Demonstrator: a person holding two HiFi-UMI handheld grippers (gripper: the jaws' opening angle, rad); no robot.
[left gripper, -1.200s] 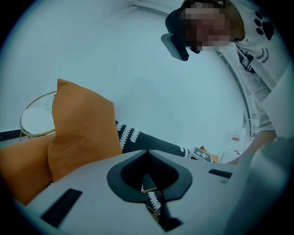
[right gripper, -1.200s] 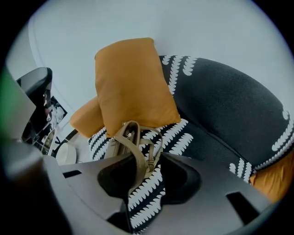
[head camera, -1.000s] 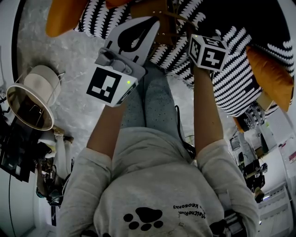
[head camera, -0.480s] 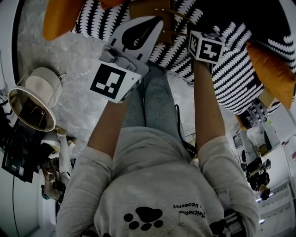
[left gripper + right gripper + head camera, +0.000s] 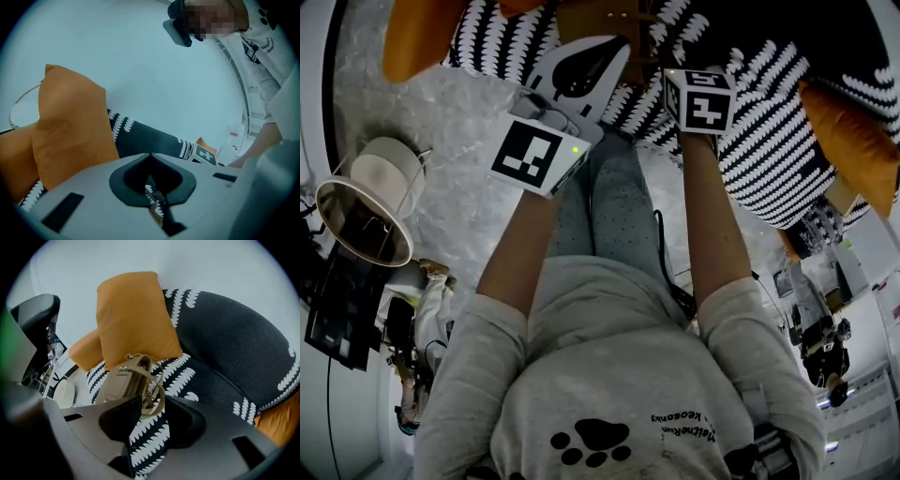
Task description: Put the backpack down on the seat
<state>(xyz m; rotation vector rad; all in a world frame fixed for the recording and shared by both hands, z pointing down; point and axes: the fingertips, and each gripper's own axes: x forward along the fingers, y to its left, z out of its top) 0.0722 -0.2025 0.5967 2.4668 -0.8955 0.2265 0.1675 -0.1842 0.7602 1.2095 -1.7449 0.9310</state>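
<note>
Evidently the backpack (image 5: 123, 380) already lies on the seat (image 5: 225, 348), just beyond the right gripper (image 5: 154, 405), a cushion (image 5: 133, 315) behind seemingly propping it; those jaws stand apart, its strap loop at their mouth, so nothing pins it; the left gripper (image 5: 151, 161) is pinched nearly closed on nothing, apparently idle.

A white lampshade (image 5: 382, 165) sits on grey floor (image 5: 459, 127), near orange cushions (image 5: 133, 315).
</note>
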